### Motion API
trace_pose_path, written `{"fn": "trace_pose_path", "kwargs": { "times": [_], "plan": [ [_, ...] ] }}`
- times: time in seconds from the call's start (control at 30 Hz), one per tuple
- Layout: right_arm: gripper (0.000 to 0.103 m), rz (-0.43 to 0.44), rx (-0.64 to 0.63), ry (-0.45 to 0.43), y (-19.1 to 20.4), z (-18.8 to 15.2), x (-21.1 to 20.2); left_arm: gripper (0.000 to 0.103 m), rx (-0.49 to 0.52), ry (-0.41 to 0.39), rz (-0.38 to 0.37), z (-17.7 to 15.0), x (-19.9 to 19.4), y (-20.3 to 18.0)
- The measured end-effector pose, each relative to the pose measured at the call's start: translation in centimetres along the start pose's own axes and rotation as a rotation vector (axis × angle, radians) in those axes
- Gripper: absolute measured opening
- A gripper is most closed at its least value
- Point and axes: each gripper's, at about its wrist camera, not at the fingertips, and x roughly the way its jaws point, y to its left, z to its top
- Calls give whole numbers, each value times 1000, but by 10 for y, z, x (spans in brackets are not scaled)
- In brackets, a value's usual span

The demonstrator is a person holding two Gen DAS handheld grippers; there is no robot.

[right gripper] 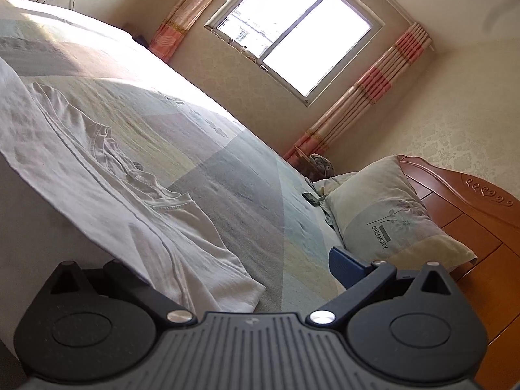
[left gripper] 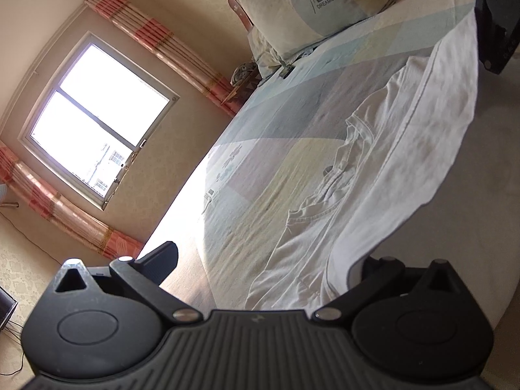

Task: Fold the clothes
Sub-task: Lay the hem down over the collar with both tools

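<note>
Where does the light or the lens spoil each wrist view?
Left wrist view: window blown out white, glare washing the bed's edge. Right wrist view: window overexposed too; fisheye bends the curtain and headboard.

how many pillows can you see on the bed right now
1. The pillow leans at the head of the bed, against the wooden headboard. Rumpled fabric beside it could hide another.
</note>
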Motion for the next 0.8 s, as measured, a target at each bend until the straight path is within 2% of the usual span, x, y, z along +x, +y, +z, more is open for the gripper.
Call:
{"fn": "trace_pose_path", "kwargs": {
  "times": [0.3, 0.57, 0.7, 0.8],
  "plan": [
    [103, 19, 8, 13, 2, 9, 55, 103, -6, 25, -15, 1, 50, 10],
    [103, 51, 7, 69, 15, 3, 97, 103, -24, 71, -63, -7, 88, 0],
    [103, 79, 10, 113, 23, -3, 109, 103, -58, 104, -99, -15, 91, -5],
    [103, 97, 28, 136, 22, -6, 100, 103, -68, 97, -121, -19, 76, -6]
  ]
}}
